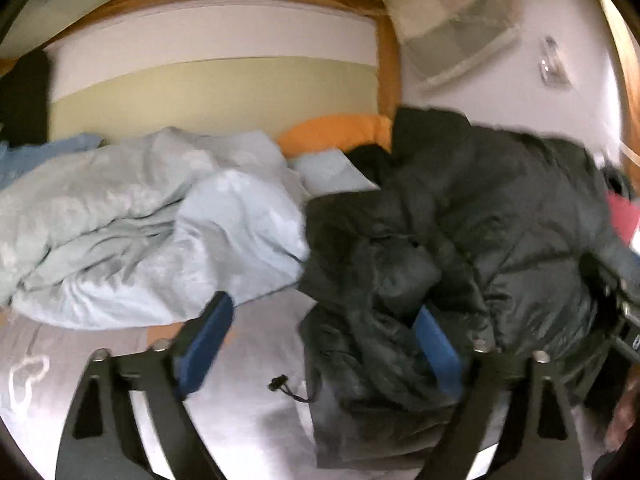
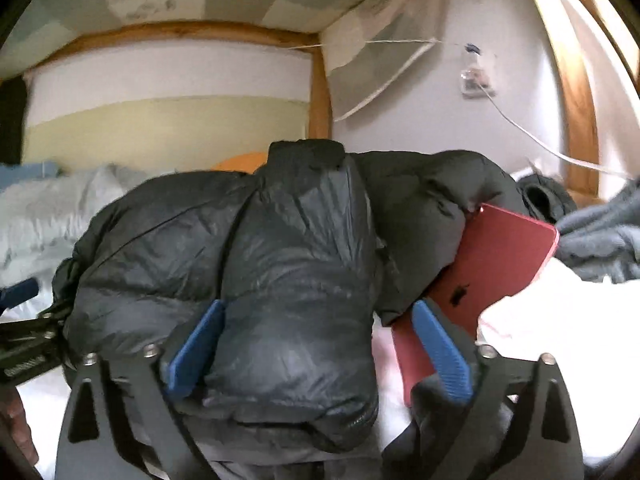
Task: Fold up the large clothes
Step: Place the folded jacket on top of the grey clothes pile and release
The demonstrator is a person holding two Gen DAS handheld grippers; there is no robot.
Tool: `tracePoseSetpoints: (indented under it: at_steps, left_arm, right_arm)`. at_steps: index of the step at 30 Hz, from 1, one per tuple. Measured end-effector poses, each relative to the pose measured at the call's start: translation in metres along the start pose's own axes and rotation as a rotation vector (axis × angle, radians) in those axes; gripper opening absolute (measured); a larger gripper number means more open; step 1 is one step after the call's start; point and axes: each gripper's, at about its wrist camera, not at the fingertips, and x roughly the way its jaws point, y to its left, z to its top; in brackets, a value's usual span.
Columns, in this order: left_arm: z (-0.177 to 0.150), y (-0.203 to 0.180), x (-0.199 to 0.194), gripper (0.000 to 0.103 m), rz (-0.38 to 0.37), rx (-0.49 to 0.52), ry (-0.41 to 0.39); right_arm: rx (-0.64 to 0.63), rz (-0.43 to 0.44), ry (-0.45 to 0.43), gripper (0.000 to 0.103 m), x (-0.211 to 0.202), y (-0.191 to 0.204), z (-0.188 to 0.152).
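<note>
Right gripper [image 2: 316,344] fingers spread, black puffer jacket [image 2: 280,240] bunched between them

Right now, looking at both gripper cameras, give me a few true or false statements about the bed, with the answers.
1. The black quilted puffer jacket lies bunched on the bed. True.
2. The right gripper has its jaws clamped shut on the jacket. False: they stand wide open, with a puffy fold between them.
3. A red flat tablet-like device lies partly under the jacket's right side. True.
4. The crumpled pale blue duvet lies on top of the jacket. False: it sits beside it, to the left in the left wrist view.
5. The left gripper holds the orange pillow. False: its jaws are open and the pillow lies far back.
</note>
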Motion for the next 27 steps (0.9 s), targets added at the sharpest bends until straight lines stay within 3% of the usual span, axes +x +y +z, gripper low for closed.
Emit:
tracePoseSetpoints:
  at_steps: [2,4,12,16,21,24,27]
  left_arm:
    - [0.005,0.012,-0.013,0.091,-0.035,-0.027,-0.015]
    - [0.007,0.019,-0.028,0.102,-0.006,0.001,-0.066]
    - [0.011,0.030,-0.140,0.103,0.040,0.147,-0.357]
    - [0.006,0.033,-0.184,0.103,0.135,0.163,-0.387]
    - [-0.006,0.047,-0.232,0.103,0.121,0.164,-0.458]
    - [-0.022,0.056,-0.245,0.103,0.144,0.170,-0.475]
    - [-0.041,0.071,-0.240,0.103,0.165,0.141,-0.442]
  right_arm:
    - [0.041,0.034,0.004,0.103,-0.008,-0.005,0.000]
    - [0.066,0.065,-0.020,0.103,-0.022,-0.005,0.003]
    - [0.016,0.199,-0.092,0.103,-0.102,0.028,-0.008]
    - [0.000,0.252,-0.133,0.103,-0.153,0.039,-0.011]
    - [-0.056,0.289,-0.185,0.103,-0.207,0.058,-0.017]
    - [-0.066,0.235,-0.201,0.103,-0.215,0.069,-0.027]
    - [-0.047,0.126,-0.219,0.103,-0.215,0.079,-0.046]
